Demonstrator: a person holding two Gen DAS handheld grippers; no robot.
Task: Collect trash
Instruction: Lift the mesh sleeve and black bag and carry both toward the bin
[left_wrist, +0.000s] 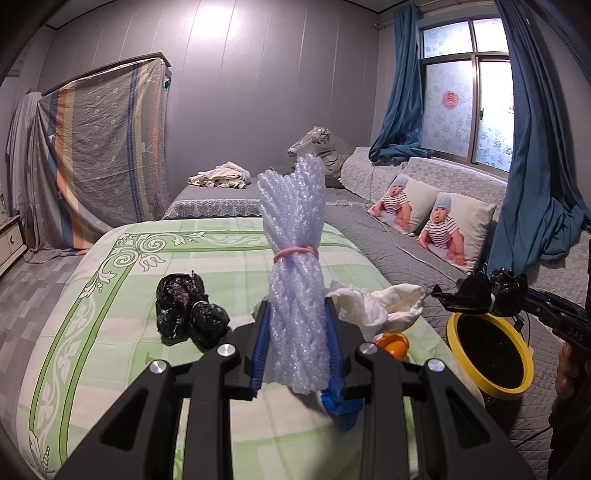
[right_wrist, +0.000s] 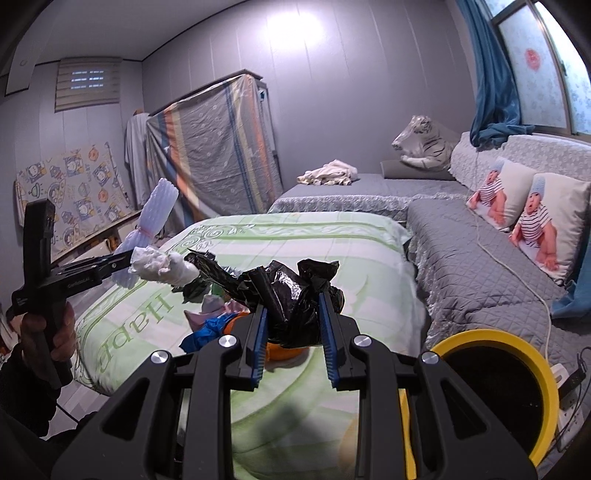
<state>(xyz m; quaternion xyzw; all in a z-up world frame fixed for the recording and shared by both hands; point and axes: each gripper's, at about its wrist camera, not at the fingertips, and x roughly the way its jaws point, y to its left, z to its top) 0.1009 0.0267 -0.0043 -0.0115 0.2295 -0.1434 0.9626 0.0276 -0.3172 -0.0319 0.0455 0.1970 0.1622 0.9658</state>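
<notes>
My left gripper (left_wrist: 297, 343) is shut on a white foam-net bundle (left_wrist: 293, 229) tied with a pink band, held upright above the green checked bed; it also shows in the right wrist view (right_wrist: 155, 210). My right gripper (right_wrist: 291, 325) is shut on a crumpled black plastic bag (right_wrist: 291, 295), also seen in the left wrist view (left_wrist: 480, 288), just above the yellow-rimmed bin (left_wrist: 524, 354). On the bed lie another black bag clump (left_wrist: 188, 310), crumpled white tissue (left_wrist: 380, 302) and an orange peel (left_wrist: 393, 341).
The bin (right_wrist: 546, 369) stands at the bed's right side, beside the grey quilted sofa (right_wrist: 480, 266) with baby-print cushions (left_wrist: 436, 221). A power strip and cable (right_wrist: 569, 380) lie near the bin. Blue and pink scraps (right_wrist: 207, 332) lie on the green bedspread (left_wrist: 110, 332).
</notes>
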